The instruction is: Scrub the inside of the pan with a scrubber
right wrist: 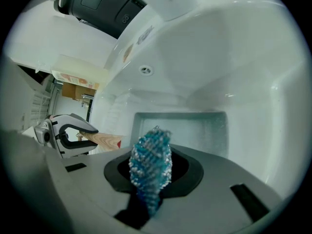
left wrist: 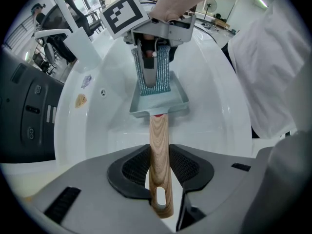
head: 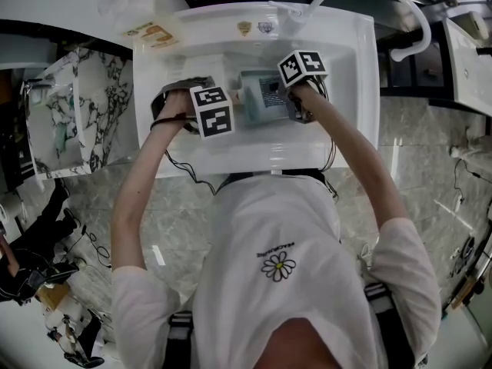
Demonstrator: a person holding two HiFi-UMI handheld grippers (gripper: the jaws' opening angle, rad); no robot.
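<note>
Plainly, the pan [left wrist: 158, 100] is set low in the white sink [left wrist: 214, 116], its rectangular grey-blue body lying away from the left gripper [left wrist: 160, 172] and its wooden handle [left wrist: 158, 145] running straight back between that gripper's jaws. The handle is clamped by the ribbed pads near its end, just above the hanging hole. The pan is judged to be stiff and head-heavy, and probably slick where it is wet, so the bare wood is taken to be the soundest place for a hold.

The scrubber [right wrist: 150, 161], a blue and white mesh bundle, is pinched at its base by the right gripper [right wrist: 152, 182], with most of its length left free beyond the jaws. It is judged to be light, soft and easily crushed, so a hold at one end is thought best, leaving the loose part to give against the metal. In the left gripper view it is seen hanging down into the pan's inside; whether the floor of the pan is actually touched cannot be told.
</note>
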